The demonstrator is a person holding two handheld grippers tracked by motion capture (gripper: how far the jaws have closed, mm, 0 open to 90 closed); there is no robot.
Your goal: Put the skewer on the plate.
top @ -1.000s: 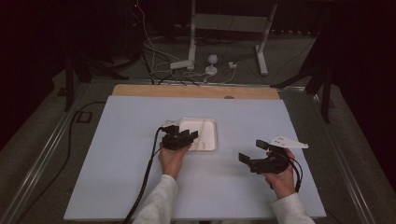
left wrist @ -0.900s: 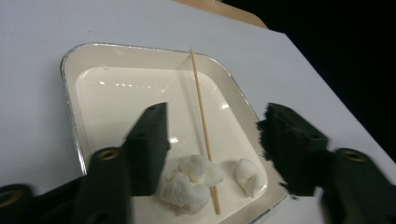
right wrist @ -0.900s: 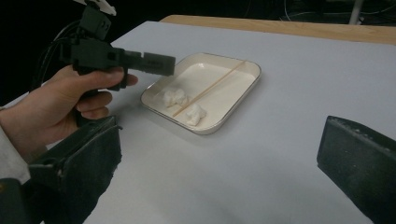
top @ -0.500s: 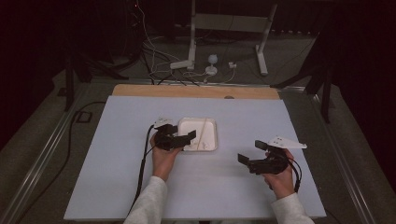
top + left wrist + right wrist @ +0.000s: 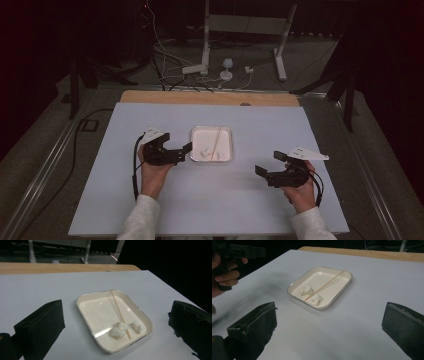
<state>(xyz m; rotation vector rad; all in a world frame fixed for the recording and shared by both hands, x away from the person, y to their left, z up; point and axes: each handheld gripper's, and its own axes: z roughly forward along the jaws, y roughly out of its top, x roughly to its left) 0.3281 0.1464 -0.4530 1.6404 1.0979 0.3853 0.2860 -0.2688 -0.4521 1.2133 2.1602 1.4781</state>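
A shallow white square tray [image 5: 211, 129] sits mid-table. It holds two white lumps [image 5: 117, 329] [image 5: 137, 327] and a thin wooden stick [image 5: 119, 312] lying slantwise across it. My left gripper [image 5: 182, 151] hovers just left of the tray, pointing at it, open and empty. In the left gripper view its jaws stand wide apart on either side of the tray [image 5: 143, 315]. My right gripper [image 5: 268, 163] is over the table's right front, apart from the tray, open and empty. The right gripper view shows the tray [image 5: 322, 307], the lumps [image 5: 305, 289] and the stick [image 5: 327, 284] ahead.
The pale table top [image 5: 215, 200] ends in a wooden strip [image 5: 210, 97] at the far edge. Beyond it a white stand and cables [image 5: 205, 65] lie on the floor. A metal rail [image 5: 45, 165] runs along the left side.
My left gripper has drawn back leftward from over the tray's left edge to just beside it. The right gripper has stayed where it was.
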